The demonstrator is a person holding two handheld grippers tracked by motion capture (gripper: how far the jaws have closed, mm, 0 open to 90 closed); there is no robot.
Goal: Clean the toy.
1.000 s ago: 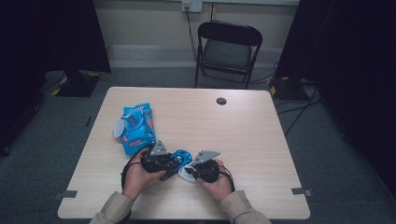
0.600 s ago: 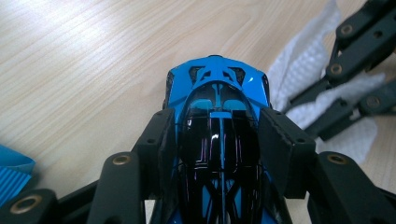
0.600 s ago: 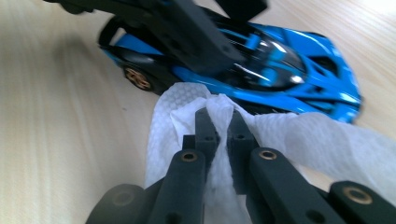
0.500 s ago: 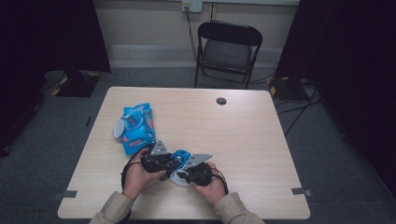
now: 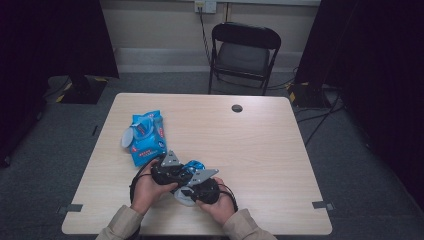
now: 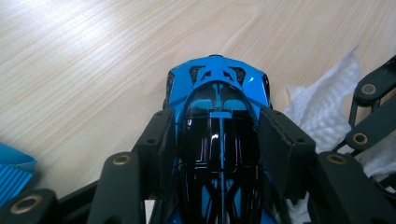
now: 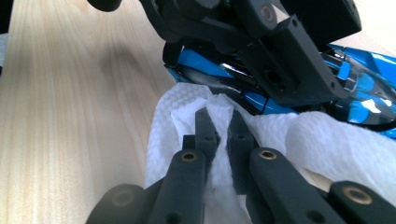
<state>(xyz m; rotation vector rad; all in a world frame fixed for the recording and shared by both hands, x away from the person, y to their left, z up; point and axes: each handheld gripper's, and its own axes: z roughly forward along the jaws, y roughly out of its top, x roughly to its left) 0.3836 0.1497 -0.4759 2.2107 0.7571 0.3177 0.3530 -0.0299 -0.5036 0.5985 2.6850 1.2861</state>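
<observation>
Toy car [image 6: 218, 135], blue and black, sits clamped by its sides between the jaws of the left gripper [image 6: 218, 140], low over the near part of the table [image 5: 260, 145]. Right gripper [image 7: 218, 135] is pinched tight on a white wipe [image 7: 299, 140] pressed against the car's flank. Blue wipe packet [image 5: 145, 136] lies just beyond the hands.

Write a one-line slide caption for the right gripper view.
Right gripper pinches a white wipe against the blue toy car held by the left gripper.
</observation>
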